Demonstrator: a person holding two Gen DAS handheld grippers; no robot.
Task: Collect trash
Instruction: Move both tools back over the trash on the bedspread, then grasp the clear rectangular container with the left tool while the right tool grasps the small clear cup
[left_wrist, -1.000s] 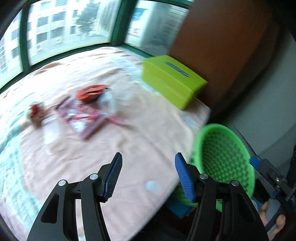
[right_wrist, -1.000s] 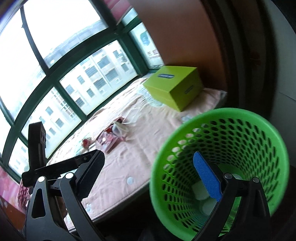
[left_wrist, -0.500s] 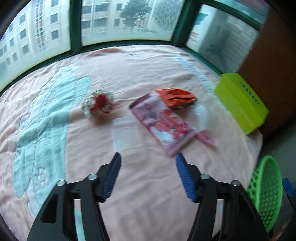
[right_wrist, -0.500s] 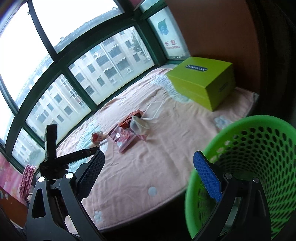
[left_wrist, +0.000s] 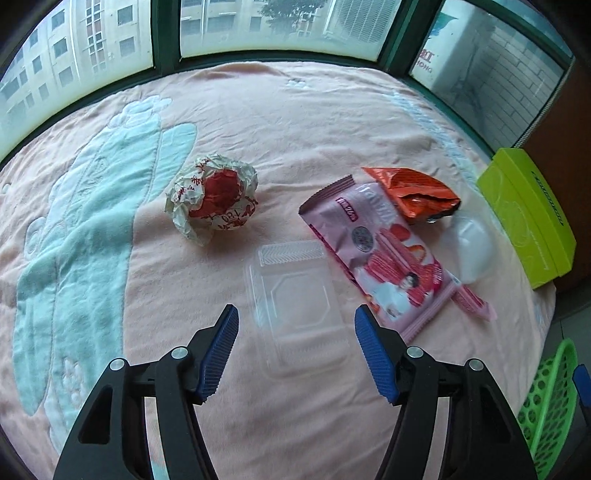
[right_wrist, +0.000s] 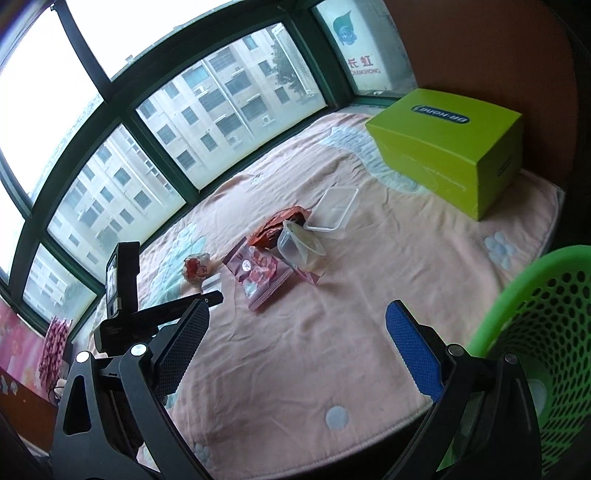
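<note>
- Left claw (left_wrist: 293, 352): released, blue pads wide apart, nothing between them, poised over the pink blanket (left_wrist: 295, 122) just short of a clear plastic lid (left_wrist: 295, 306).
- Clear plastic lid: flat on the blanket, directly ahead of the left claw, near edge falling between the two pads.
- Crumpled red-and-white paper wrapper (left_wrist: 212, 195): balled up, left of the lid and farther back, apart from the other trash.
- Pink snack packet (left_wrist: 376, 247): flat, just right of the lid, lying diagonally; upper end partly over an orange foil bag (left_wrist: 413, 195).
- Clear plastic cup (left_wrist: 471, 247): on its side at the right edge of the pink packet, below the orange bag.
- Lime-green box (left_wrist: 528, 218): near the far right edge of the blanket, apart from the trash.
- Green mesh basket (left_wrist: 550, 402): off the blanket's edge at lower right, only a rim section visible in the left view.
- Right claw (right_wrist: 297, 334): released as well, pads spread and empty, held off the blanket's edge with the basket (right_wrist: 546, 325) beside its right finger.
- From the right view: a clear rectangular tub (right_wrist: 334, 208) lying behind the cup, between the trash cluster and the green box.
</note>
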